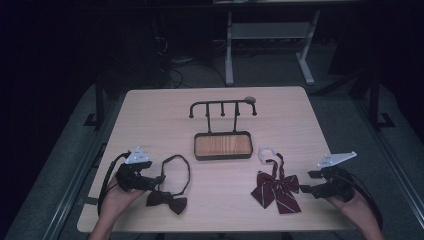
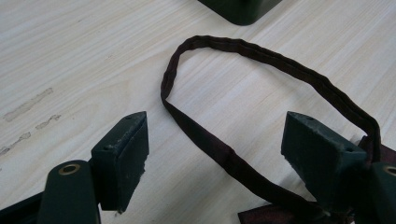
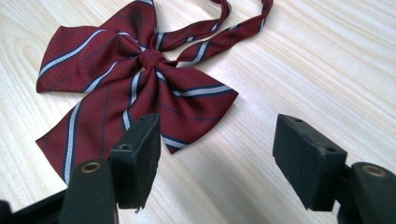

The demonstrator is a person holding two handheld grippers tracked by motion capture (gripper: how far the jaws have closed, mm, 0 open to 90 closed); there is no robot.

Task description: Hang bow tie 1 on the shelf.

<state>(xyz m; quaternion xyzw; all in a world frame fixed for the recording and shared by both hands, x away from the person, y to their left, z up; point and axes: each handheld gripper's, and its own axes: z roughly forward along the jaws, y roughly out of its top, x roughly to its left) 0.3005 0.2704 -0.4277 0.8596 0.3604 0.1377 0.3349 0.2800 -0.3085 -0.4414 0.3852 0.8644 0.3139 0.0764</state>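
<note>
A dark maroon bow tie [image 1: 167,200] with a looped neck strap [image 1: 181,167] lies at the front left of the table. My left gripper [image 1: 159,179] is open beside it; in the left gripper view the strap [image 2: 219,154] runs across the gap between the jaws without being pinched. A red striped bow tie [image 1: 277,190] with a white clasp [image 1: 266,152] lies at the front right. My right gripper [image 1: 303,189] is open just right of it. In the right gripper view the striped bow tie [image 3: 140,88] lies ahead of the open jaws, nothing between them.
A black rack with several pegs [image 1: 222,107] stands on a dark tray with a wooden floor [image 1: 222,146] at the table's middle. A small round object [image 1: 249,99] sits by the rack's right end. Desk legs [image 1: 229,50] stand beyond the far edge.
</note>
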